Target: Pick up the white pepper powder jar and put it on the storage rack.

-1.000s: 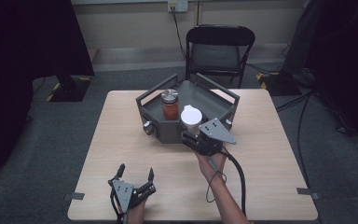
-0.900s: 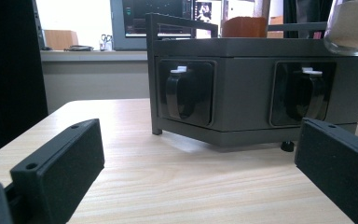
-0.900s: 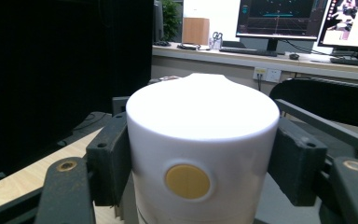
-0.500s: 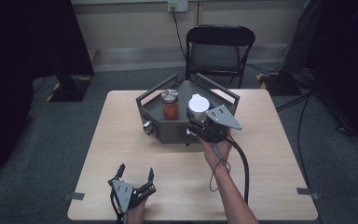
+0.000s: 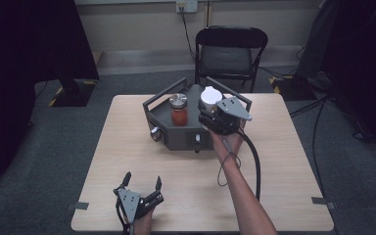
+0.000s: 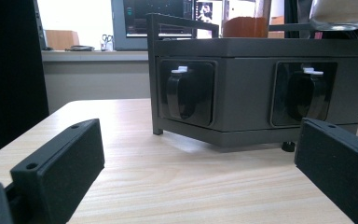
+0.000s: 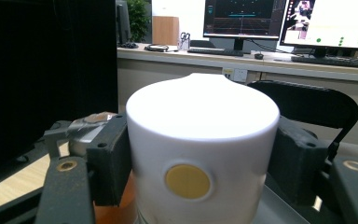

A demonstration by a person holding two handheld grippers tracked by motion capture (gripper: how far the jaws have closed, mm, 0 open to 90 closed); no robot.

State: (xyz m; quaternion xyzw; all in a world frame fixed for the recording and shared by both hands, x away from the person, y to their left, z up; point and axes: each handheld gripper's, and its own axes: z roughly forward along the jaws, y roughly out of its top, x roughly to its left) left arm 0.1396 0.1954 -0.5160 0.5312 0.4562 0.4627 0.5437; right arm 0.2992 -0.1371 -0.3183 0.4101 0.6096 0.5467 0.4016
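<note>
Two black-jawed grippers work a pale wooden table [image 5: 274,196]. Nearest the person, the left gripper [image 5: 140,185] rests at the table's near edge with its jaws spread wide and nothing between them; ahead of those jaws, well apart, stands a dark grey angular metal tray [image 6: 256,51] with two black round knobs [image 6: 182,95] set in its front faces.

Farther out, the right gripper [image 5: 206,119] has its jaws closed on a white, round-topped plastic container [image 7: 203,140], one jaw pressed on each flank. A round yellow dot [image 7: 187,181] faces the camera between the jaws. From above, the white container [image 5: 210,96] sits over the tray's right side, just ahead of the hand; whether its base touches the tray floor cannot be told. Just beside the left jaw, and a little beyond it, stands a glass jar of orange-red contents with a silver metal lid [image 5: 178,109].

The step in hand appears to be setting the container into the tray. Done well, it likely means keeping the container upright, lowering it straight until the base seats flat, staying apart from the jar, and parting the jaws only once the weight is on the tray.

Counted: two grippers, one white container, one jar, one tray, two knobs visible. Beyond the table stands one black folding chair [image 5: 231,54].
</note>
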